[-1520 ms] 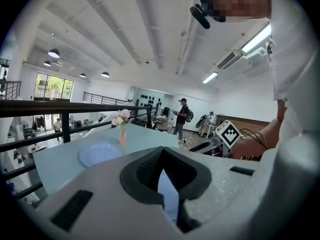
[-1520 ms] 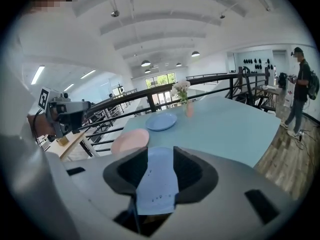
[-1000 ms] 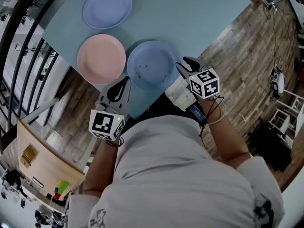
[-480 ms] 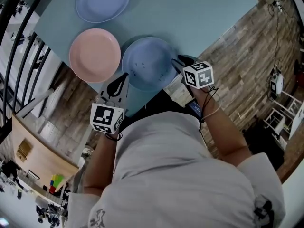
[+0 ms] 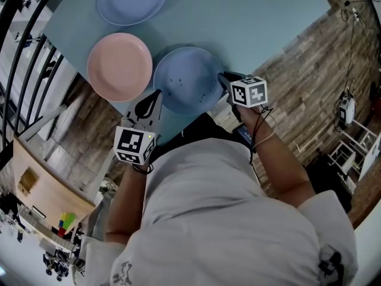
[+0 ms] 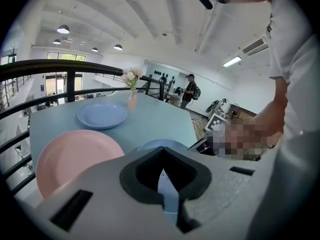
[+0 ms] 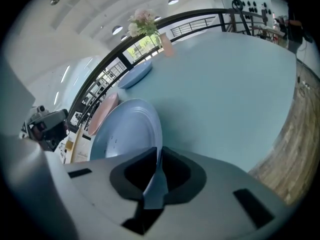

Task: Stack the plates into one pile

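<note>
Three plates lie on the pale blue table (image 5: 256, 16): a blue plate (image 5: 132, 0) farthest off, a pink plate (image 5: 119, 66) in the middle, and a second blue plate (image 5: 189, 80) nearest the table's corner. My right gripper (image 5: 226, 80) has just been closing, and its jaws now pinch the near blue plate's (image 7: 127, 129) right rim, which runs into the slit of that gripper (image 7: 156, 165). My left gripper (image 5: 150, 104) hovers shut just left of that plate (image 6: 160, 145), over the table's edge. Nothing is held in this gripper (image 6: 162, 171).
A small vase of flowers (image 6: 132, 90) stands at the table's far end, also seen as the vase (image 7: 150, 26) in the right gripper view. A dark railing (image 5: 24, 58) runs along the table's left side. Wooden floor (image 5: 309, 82) lies beyond the right edge. A person (image 6: 189, 90) stands far off.
My right gripper has sunk onto the near blue plate's rim and its jaws have closed there. The left gripper has dropped slightly beside the plate, still shut.
</note>
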Action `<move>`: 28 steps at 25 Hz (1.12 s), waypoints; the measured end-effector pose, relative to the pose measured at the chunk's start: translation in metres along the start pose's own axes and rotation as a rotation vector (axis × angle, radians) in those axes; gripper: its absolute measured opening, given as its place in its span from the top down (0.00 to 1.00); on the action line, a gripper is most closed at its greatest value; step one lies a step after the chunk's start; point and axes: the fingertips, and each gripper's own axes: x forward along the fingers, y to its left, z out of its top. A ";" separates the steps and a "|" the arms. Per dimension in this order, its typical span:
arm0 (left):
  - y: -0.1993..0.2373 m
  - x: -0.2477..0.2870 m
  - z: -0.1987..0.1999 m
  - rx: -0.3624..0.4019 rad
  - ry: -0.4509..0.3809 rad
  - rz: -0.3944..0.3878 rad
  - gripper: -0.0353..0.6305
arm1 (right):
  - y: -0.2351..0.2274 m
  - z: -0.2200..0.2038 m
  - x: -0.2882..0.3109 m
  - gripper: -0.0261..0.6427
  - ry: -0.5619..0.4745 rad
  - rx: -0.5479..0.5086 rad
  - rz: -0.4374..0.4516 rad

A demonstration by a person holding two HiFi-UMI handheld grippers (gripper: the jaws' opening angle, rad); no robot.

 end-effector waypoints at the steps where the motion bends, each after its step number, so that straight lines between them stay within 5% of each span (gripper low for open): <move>1: 0.000 -0.001 0.000 0.000 -0.001 0.002 0.94 | -0.001 0.000 0.001 0.91 -0.004 0.022 0.009; 11: -0.002 -0.011 0.008 -0.010 -0.025 0.025 0.94 | -0.007 0.001 0.001 0.92 -0.023 0.115 0.048; 28: 0.011 -0.071 0.017 0.042 -0.108 0.021 0.94 | 0.045 0.004 -0.031 0.92 -0.106 0.091 0.032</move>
